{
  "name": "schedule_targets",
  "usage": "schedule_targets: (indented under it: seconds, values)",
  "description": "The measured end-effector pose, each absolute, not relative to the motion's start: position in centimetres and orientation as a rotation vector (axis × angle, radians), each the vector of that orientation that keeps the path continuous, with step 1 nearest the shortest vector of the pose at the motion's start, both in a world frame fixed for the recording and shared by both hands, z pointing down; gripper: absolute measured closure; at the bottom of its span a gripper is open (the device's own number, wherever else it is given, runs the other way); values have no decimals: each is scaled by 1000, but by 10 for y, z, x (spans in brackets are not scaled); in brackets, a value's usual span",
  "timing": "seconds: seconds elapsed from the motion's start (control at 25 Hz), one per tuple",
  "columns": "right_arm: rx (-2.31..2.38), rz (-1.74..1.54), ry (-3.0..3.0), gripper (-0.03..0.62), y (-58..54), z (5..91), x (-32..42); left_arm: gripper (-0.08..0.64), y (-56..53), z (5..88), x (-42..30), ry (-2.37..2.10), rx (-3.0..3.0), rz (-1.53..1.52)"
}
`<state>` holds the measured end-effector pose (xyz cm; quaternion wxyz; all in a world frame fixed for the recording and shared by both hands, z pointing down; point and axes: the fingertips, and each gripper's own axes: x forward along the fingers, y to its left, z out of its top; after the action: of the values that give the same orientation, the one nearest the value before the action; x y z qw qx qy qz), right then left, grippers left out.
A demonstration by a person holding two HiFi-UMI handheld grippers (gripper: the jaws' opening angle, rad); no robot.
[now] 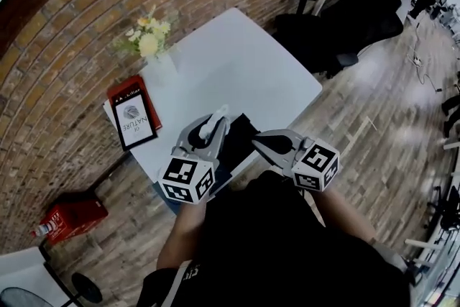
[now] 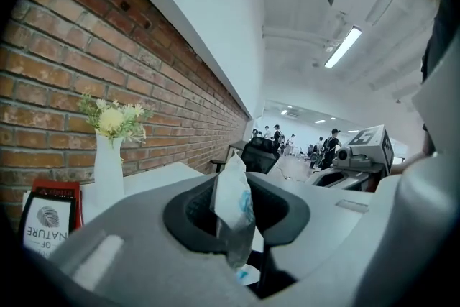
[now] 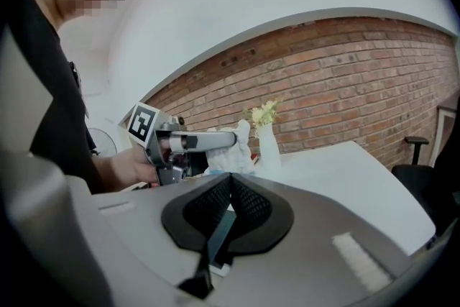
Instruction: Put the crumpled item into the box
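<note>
Left gripper (image 2: 228,218) is clenched on the crumpled item (image 2: 231,187), a white wrapper with a touch of blue print. It's pinched low, and its long axis stands up out of the jaws, top leaning a little to one side. Step outward in the head view: just ahead of that gripper and a shade to its right, at the near edge of the white tabletop (image 1: 237,61), sits a dark shape (image 1: 243,131). I take that for the box, though its opening can't be made out from here. It lies between the two grippers, close to the left one's tip.

Right gripper (image 3: 228,187) has its jaws pressed together on nothing and sits on the far side of the dark shape, pointing in toward it.

So the left hand has the load and the short route. My read: a small carry forward and rightward, over the dark shape, then release.
</note>
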<state>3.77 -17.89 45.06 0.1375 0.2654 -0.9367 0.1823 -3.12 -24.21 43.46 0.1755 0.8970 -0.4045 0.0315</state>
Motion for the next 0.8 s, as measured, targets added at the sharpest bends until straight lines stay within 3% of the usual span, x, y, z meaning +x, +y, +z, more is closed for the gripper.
schedule_targets:
  seconds: [0.36, 0.8]
  values:
    - [726, 608, -2747, 591, -200, 452, 27, 486, -245, 451, -57, -1230, 2453, 123]
    - [812, 825, -2703, 591, -200, 495, 103, 485, -236, 552, -10, -1123, 2267, 347]
